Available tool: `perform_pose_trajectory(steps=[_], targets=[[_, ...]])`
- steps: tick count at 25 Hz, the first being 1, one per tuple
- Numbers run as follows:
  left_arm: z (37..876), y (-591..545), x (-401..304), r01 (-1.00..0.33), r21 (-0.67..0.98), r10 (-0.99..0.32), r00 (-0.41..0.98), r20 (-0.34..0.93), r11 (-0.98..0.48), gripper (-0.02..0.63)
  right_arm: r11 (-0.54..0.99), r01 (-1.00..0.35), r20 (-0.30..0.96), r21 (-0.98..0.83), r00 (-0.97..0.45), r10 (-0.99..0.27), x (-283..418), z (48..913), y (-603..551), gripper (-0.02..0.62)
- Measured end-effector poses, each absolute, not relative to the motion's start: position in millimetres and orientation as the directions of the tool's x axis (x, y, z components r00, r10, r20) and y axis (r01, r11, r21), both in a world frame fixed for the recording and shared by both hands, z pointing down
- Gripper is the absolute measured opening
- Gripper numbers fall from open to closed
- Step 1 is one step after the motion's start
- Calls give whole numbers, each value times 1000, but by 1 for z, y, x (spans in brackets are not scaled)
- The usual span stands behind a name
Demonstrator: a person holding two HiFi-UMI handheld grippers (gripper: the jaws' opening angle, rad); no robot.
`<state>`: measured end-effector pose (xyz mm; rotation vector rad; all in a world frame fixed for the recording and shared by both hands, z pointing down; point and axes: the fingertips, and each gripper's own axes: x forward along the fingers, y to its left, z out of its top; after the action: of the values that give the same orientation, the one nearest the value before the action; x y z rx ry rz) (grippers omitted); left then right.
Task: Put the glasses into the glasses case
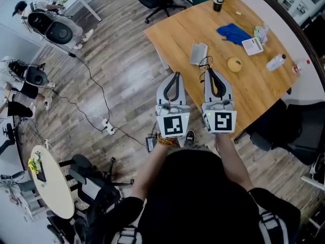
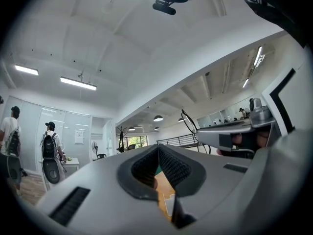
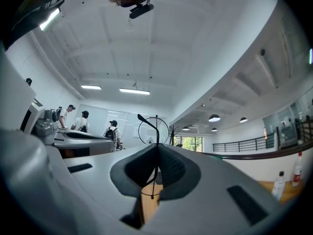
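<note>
Warm honey-wood table [image 1: 177,39], grey-brown plank floor [image 1: 127,50] off to the left. Bright blue cloth [image 1: 233,33] far right, pale yellow round thing [image 1: 234,64] nearer, plain matte grey glasses case [image 1: 198,54]. Thin black wire glasses [image 3: 157,136]. Light grey left gripper [image 1: 174,75] and right gripper [image 1: 212,71], black ribbed pads [image 3: 171,168], black-and-white square markers on the cubes [image 1: 172,125]. Black cup [image 1: 218,0] at the far edge.

Smooth wooden table [image 1: 183,29], thin wire glasses [image 3: 157,131], matt case [image 1: 198,53].
</note>
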<state>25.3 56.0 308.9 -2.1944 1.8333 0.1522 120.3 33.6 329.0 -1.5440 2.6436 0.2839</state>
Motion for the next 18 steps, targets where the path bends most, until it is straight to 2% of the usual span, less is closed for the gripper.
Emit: perform_pose_trajectory(steps=[18], targets=[[312,9,-12,-971,-117,-940,233,-248,-210,20,444,-882,-128,161,-464,-876,84,327,-8,15]])
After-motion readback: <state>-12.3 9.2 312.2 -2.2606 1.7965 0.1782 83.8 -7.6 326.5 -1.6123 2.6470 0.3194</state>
